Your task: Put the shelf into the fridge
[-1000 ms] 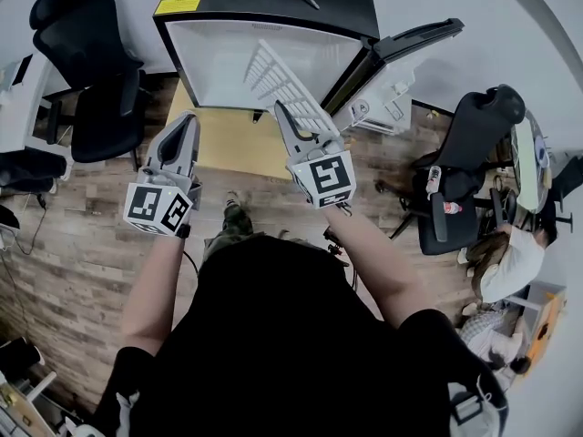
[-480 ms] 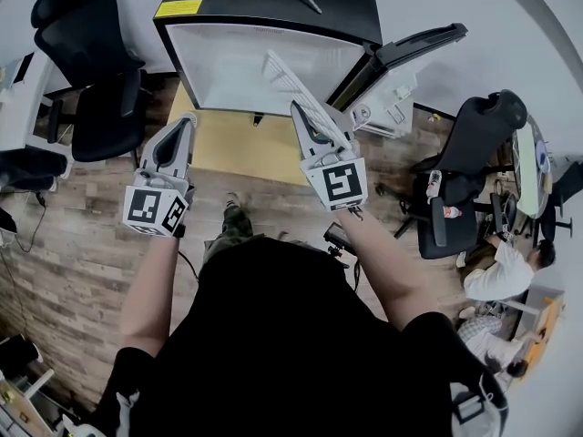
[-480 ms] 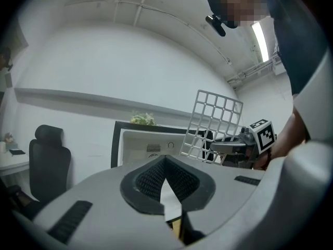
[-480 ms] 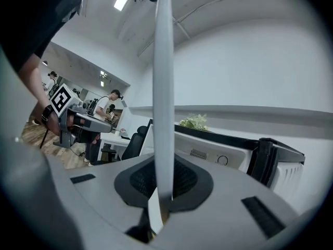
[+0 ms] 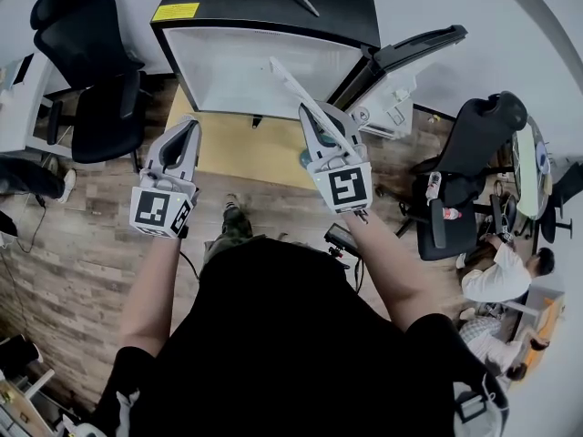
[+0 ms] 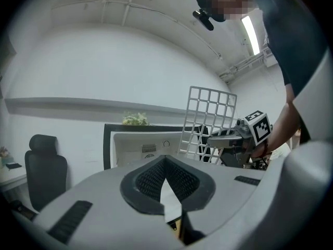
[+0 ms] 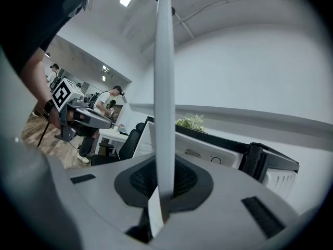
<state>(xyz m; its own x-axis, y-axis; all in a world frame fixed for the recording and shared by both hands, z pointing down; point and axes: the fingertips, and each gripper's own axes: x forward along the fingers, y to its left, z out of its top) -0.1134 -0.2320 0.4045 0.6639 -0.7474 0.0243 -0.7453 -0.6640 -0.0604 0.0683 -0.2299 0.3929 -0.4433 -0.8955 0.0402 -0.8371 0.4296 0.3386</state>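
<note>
Jaws of the right gripper [image 7: 161,194] are pinching the upright shelf [image 7: 165,82] facing the open fridge [image 5: 228,71]; left gripper [image 6: 167,184] jaws are pressing together.

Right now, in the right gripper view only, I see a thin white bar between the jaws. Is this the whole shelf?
Observer: Yes. The left gripper view shows a white grid shelf standing on edge in the right gripper.
Operator: Does the left gripper hold it too?
Observer: No. The left gripper is shut, empty, apart from the shelf.
Operator: Where does the shelf point?
Observer: In the head view its far end lies over the fridge opening.
</note>
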